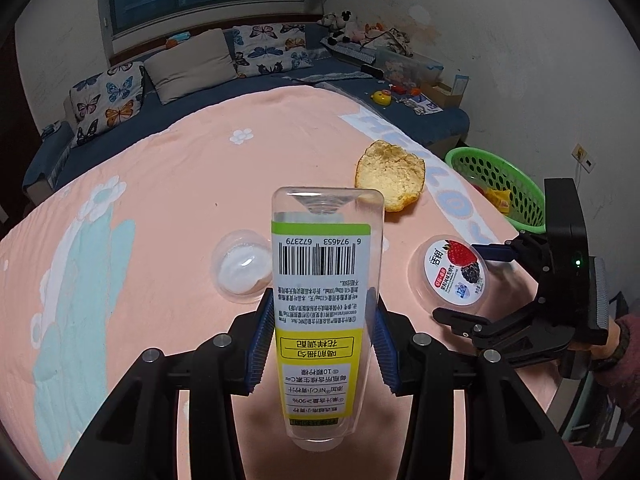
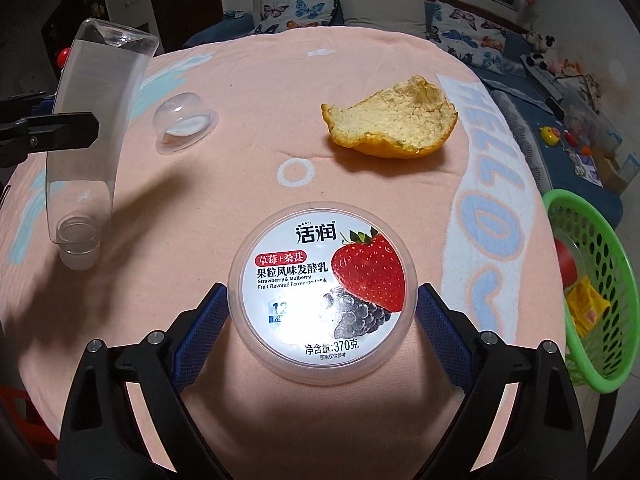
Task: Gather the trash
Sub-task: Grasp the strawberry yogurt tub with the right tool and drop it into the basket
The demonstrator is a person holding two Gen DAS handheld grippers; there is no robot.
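My left gripper pinches the empty bottle mid-label, lifted for binning, while my right gripper, jaws spread, straddles the yogurt tub, the green basket waiting to its right.

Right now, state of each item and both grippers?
bottle: empty, uncapped, held off the table, mouth down
left gripper: shut on bottle
yogurt tub: lid on, resting on table
right gripper: open, straddling tub
small clear cup: on its side
orange peel: pith up
green basket: partly filled
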